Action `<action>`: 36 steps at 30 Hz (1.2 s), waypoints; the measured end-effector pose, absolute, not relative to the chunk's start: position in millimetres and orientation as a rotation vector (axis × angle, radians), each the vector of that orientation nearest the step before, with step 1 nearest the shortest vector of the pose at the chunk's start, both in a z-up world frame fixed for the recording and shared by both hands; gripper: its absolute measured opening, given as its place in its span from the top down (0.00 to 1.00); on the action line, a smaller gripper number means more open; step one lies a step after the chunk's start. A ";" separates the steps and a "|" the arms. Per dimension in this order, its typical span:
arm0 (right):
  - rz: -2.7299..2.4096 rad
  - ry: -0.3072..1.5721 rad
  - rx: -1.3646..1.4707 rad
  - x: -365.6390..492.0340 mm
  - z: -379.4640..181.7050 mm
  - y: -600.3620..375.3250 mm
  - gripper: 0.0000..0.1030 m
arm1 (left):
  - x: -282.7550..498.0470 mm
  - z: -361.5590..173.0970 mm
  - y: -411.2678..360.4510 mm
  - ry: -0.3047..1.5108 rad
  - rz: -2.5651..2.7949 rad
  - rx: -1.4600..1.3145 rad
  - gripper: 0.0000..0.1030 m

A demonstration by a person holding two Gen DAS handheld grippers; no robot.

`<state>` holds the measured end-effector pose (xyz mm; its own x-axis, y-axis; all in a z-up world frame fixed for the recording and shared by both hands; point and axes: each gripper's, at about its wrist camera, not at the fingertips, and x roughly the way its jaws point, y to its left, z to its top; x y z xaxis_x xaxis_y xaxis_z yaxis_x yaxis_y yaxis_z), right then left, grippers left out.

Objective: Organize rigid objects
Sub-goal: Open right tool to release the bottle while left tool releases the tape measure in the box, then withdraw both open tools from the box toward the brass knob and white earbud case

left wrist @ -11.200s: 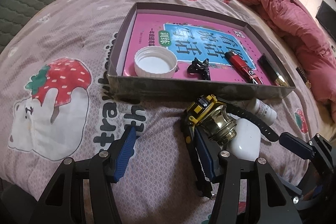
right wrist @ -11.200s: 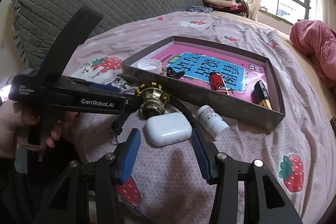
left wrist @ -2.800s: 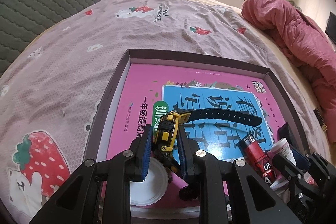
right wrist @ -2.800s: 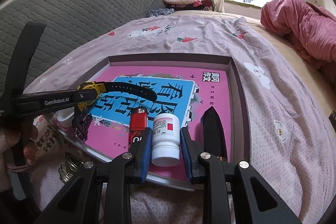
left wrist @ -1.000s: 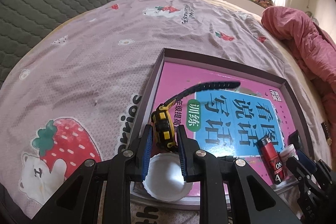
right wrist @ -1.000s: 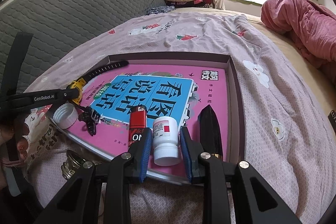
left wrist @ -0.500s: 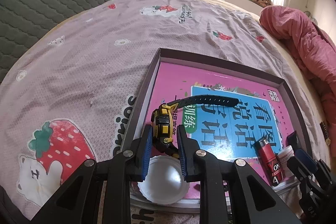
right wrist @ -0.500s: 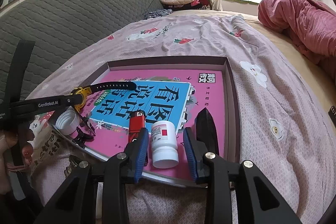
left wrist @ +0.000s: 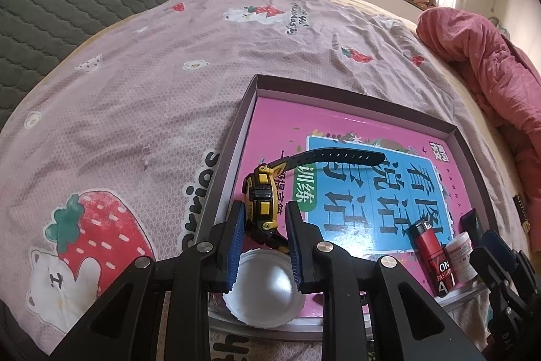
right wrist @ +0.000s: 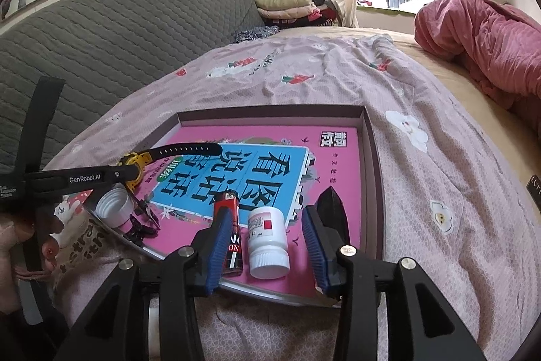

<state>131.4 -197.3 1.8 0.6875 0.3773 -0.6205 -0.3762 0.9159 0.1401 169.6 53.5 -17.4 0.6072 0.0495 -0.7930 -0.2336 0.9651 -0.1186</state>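
R hand-held gripper just opened off bottle – L clamps watch; lighter "ON".

A bed carries everything here, spread with a pinkish sheet printed with strawberries, bears and small flowers. A shallow, dark-walled box tray lies flat on the sheet, near the quilted grey headboard side. To the right, a rumpled pink quilt is heaped on the mattress, well apart from the tray. At the far end of the bed, by the window, a stack of folded clothes rests. A brass-coloured item below the tray's near wall is mostly hidden.
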 end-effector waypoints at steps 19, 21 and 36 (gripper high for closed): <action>0.401 0.650 -0.002 126.6 7.0 -204.5 0.53 | 159.2 -7.4 58.3 0.896 0.150 -0.244 0.64; 0.406 0.642 -0.005 123.4 8.4 -204.5 0.53 | 157.7 -4.7 58.9 0.888 0.146 -0.247 0.62; 0.394 0.586 -0.035 102.9 17.8 -206.8 0.51 | 129.9 22.0 59.2 0.817 0.097 -0.260 0.52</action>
<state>102.9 -206.8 17.8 0.7611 0.3518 -0.5449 -0.3717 0.9251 0.0782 129.9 59.2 22.0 0.6824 -0.0146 -0.7309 -0.1851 0.9638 -0.1920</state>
